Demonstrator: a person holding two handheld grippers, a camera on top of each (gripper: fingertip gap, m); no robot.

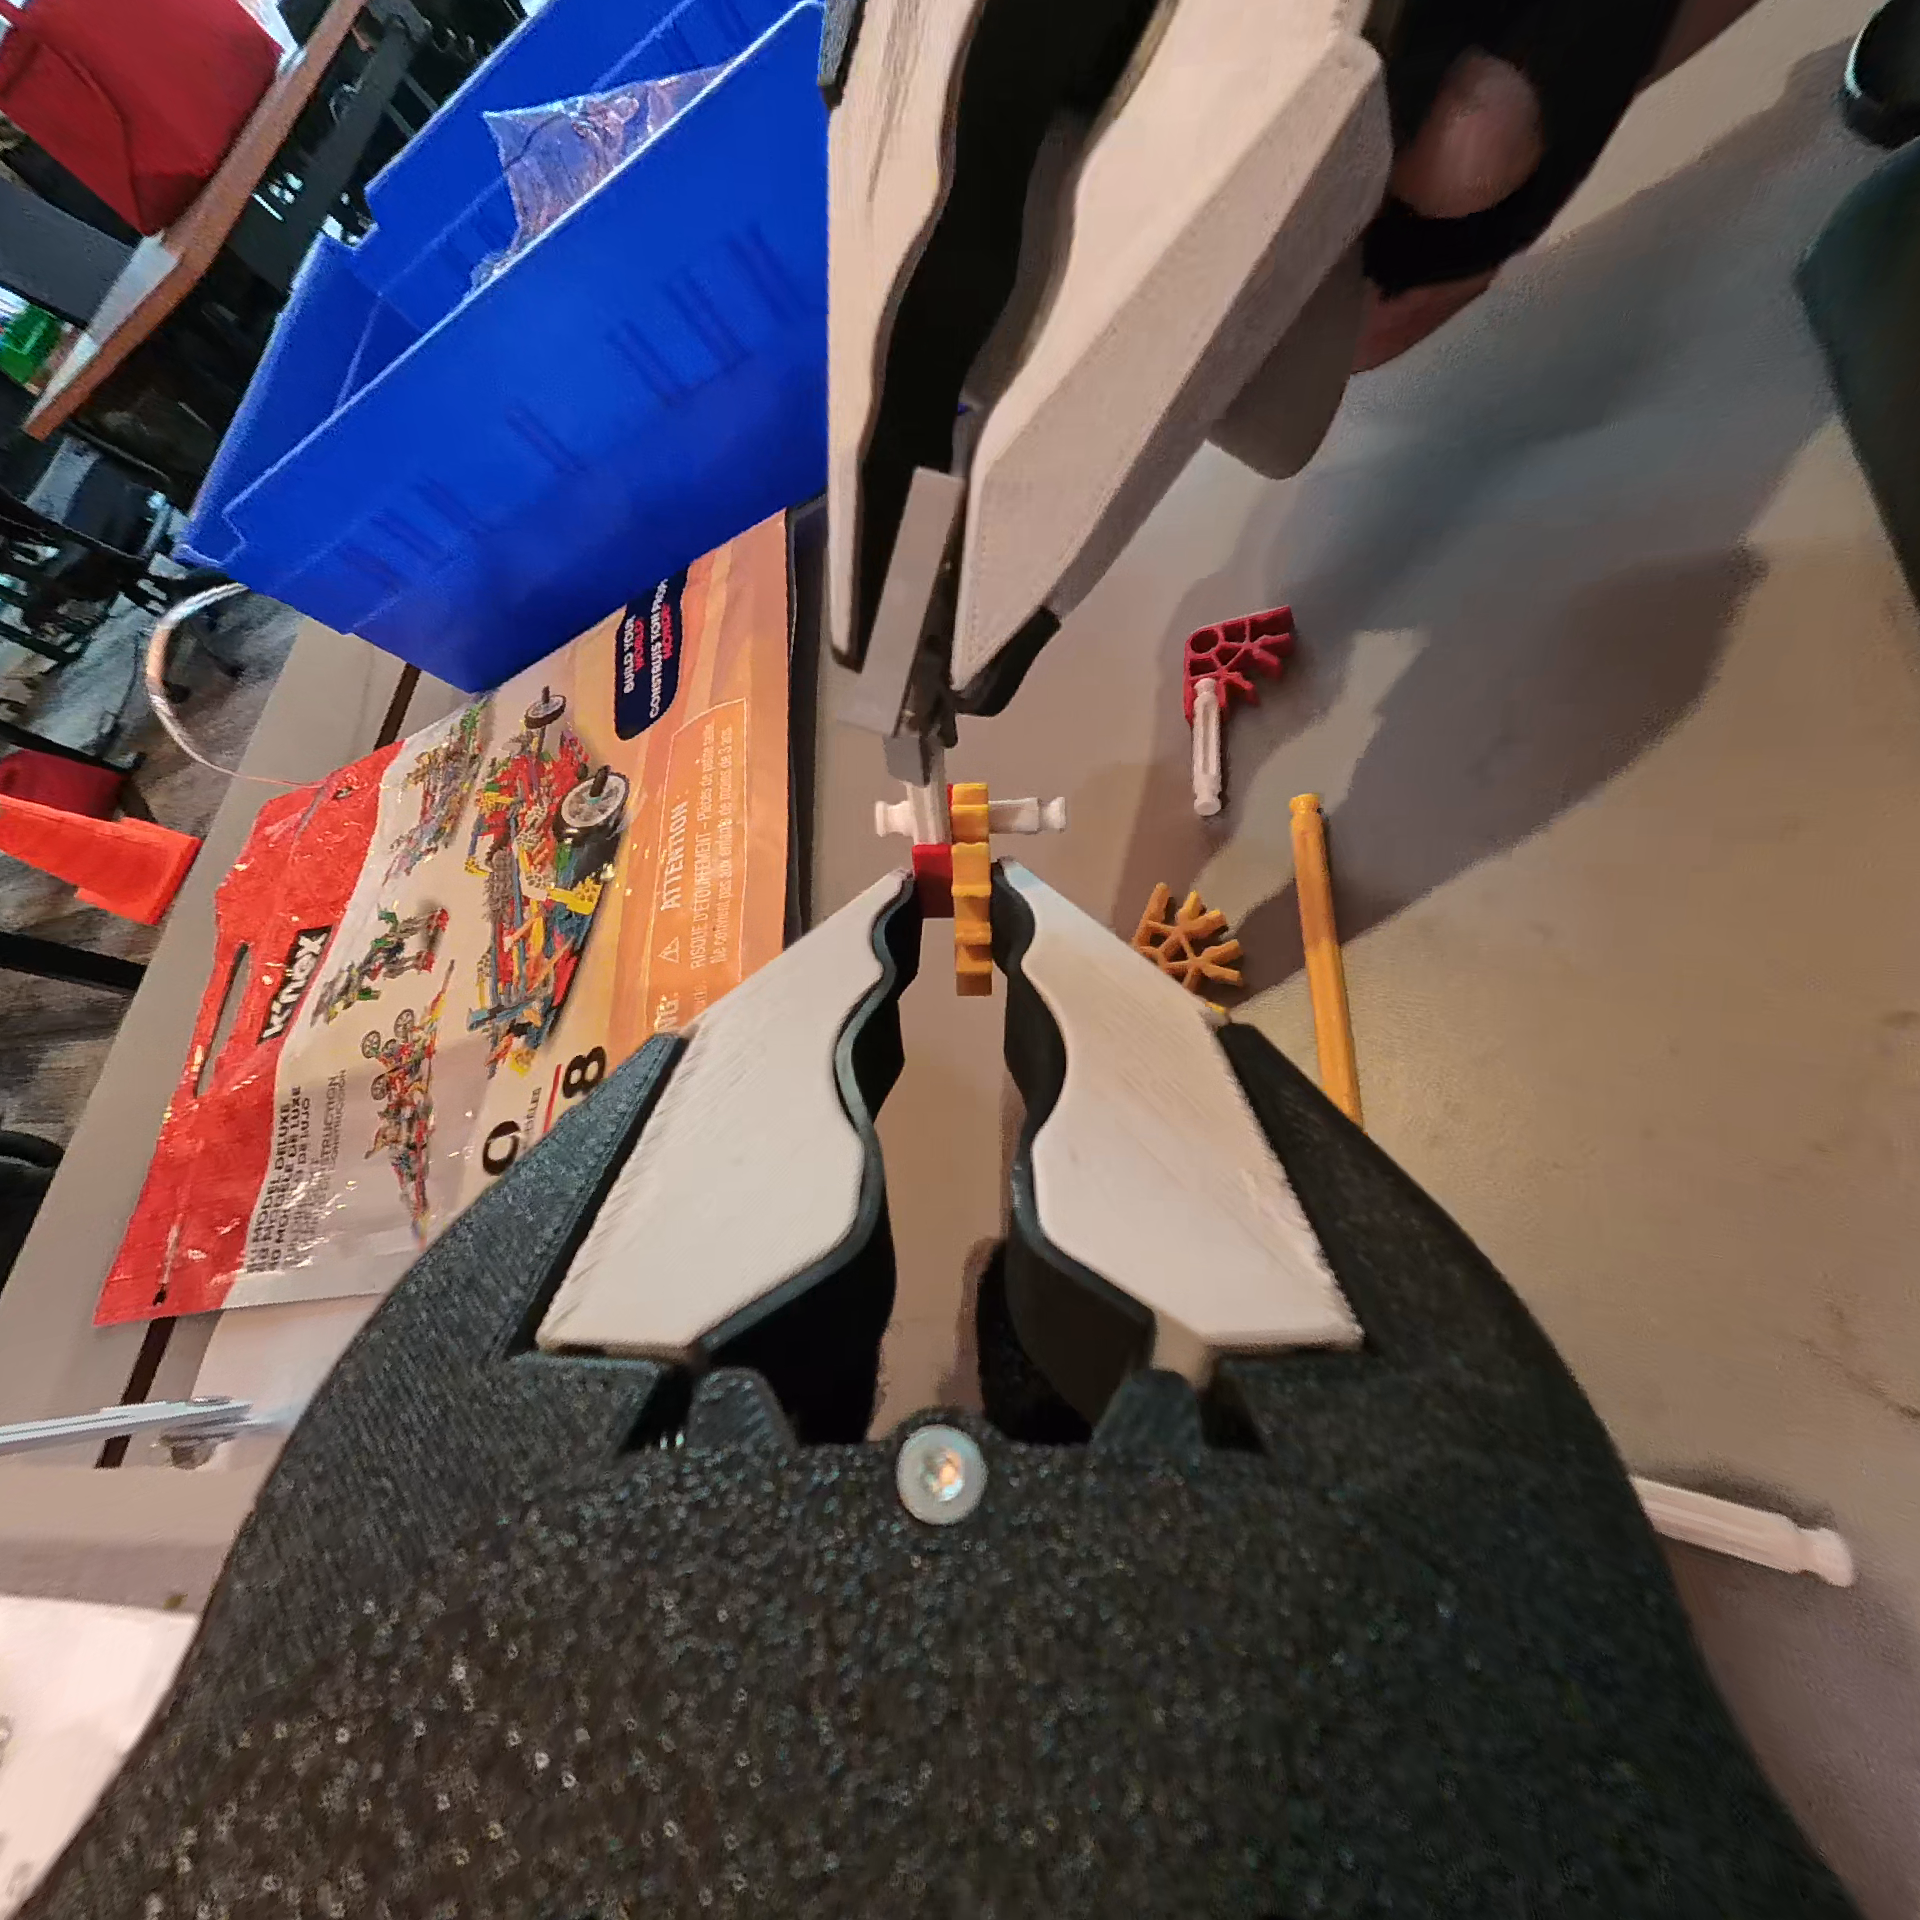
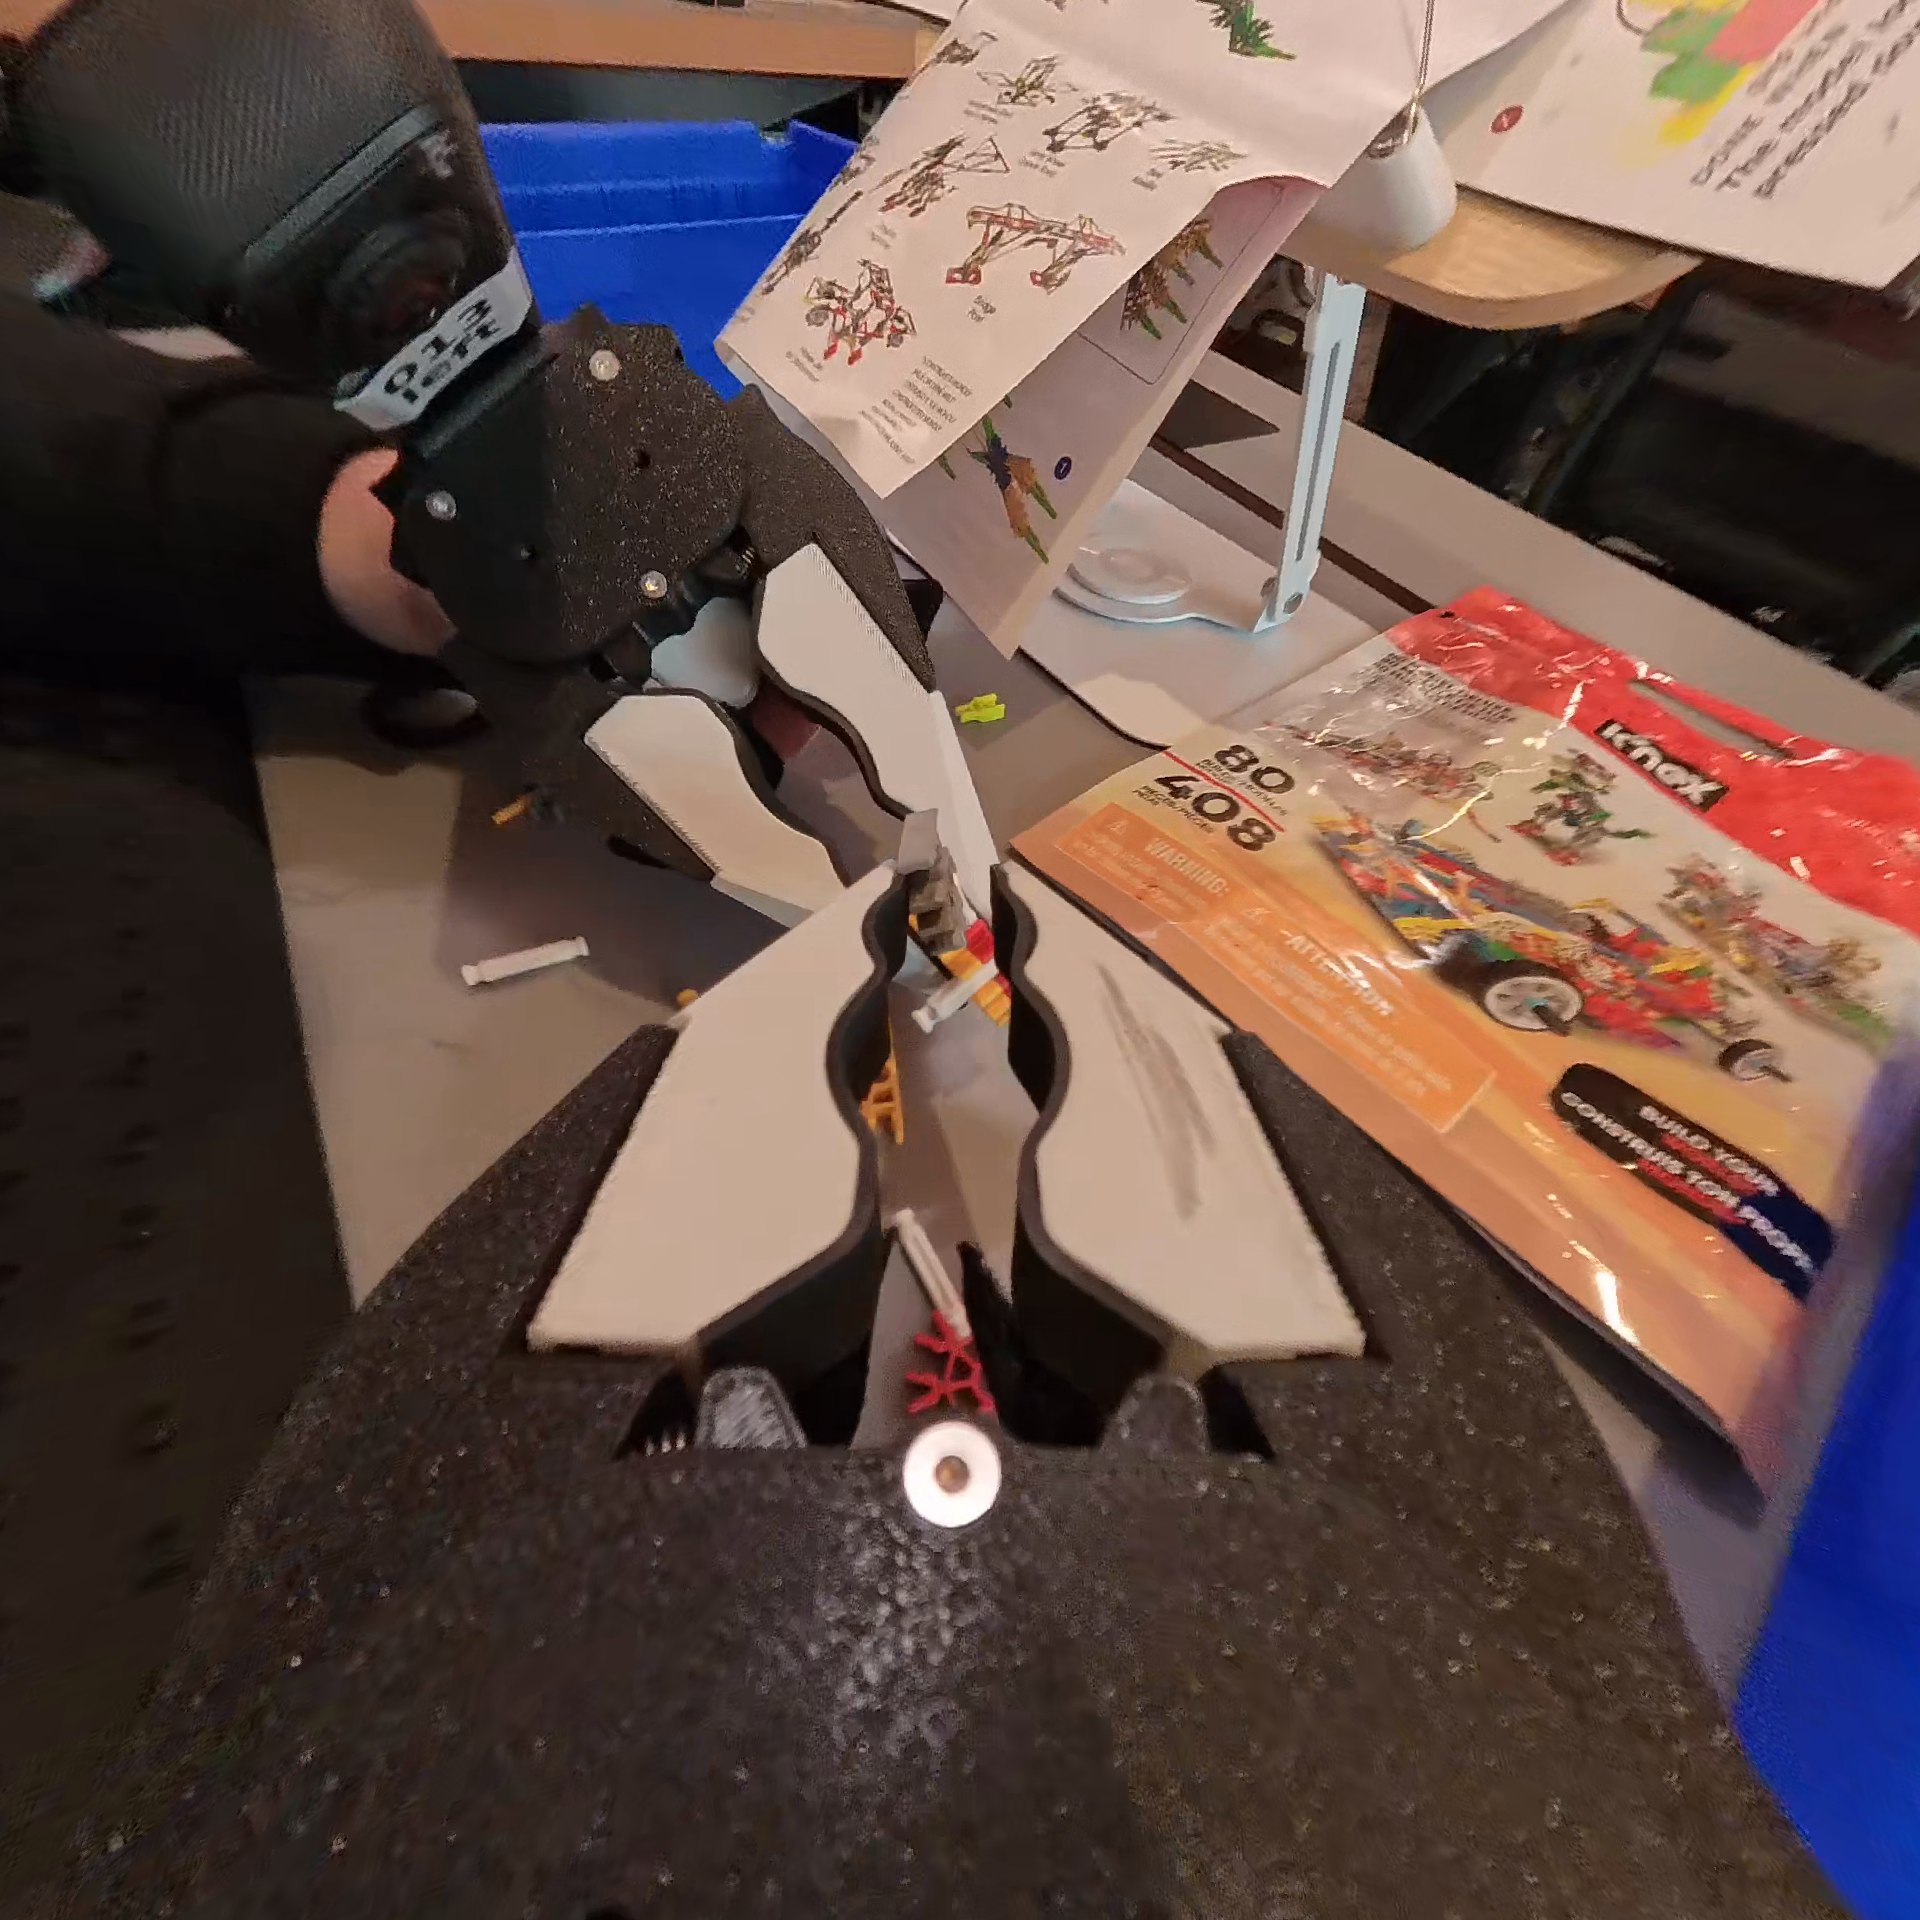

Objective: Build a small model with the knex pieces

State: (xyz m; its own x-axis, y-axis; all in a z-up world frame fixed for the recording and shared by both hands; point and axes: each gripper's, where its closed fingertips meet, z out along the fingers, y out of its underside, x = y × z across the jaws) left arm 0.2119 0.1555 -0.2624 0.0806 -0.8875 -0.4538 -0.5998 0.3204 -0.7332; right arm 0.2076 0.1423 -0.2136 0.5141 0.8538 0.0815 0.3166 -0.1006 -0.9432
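In the left wrist view my left gripper (image 1: 956, 878) is shut on a small assembly just above the grey table (image 1: 1558, 1039): a yellow connector (image 1: 971, 904) joined to a red connector (image 1: 932, 878), with a short white rod (image 1: 971, 816) across the top. My right gripper (image 1: 925, 675) comes down from above, shut on a grey connector (image 1: 914, 665) that meets the white rod. In the right wrist view my right gripper (image 2: 945, 878) grips the grey connector (image 2: 932, 883), with the yellow and red assembly (image 2: 982, 961) right behind it. The left gripper (image 2: 909, 868) reaches in from the upper left.
Loose on the table are a red connector with a white rod (image 1: 1231, 665), an orange-brown snowflake connector (image 1: 1190, 940), a yellow rod (image 1: 1320, 956) and white rods (image 1: 1756, 1538) (image 2: 525, 961). A red and orange toy bag (image 2: 1507, 935) and blue bins (image 1: 540, 343) lie beside. An instruction booklet (image 2: 1018, 260) hangs on a stand. Spacing between my two grippers at the tips: around 5 centimetres.
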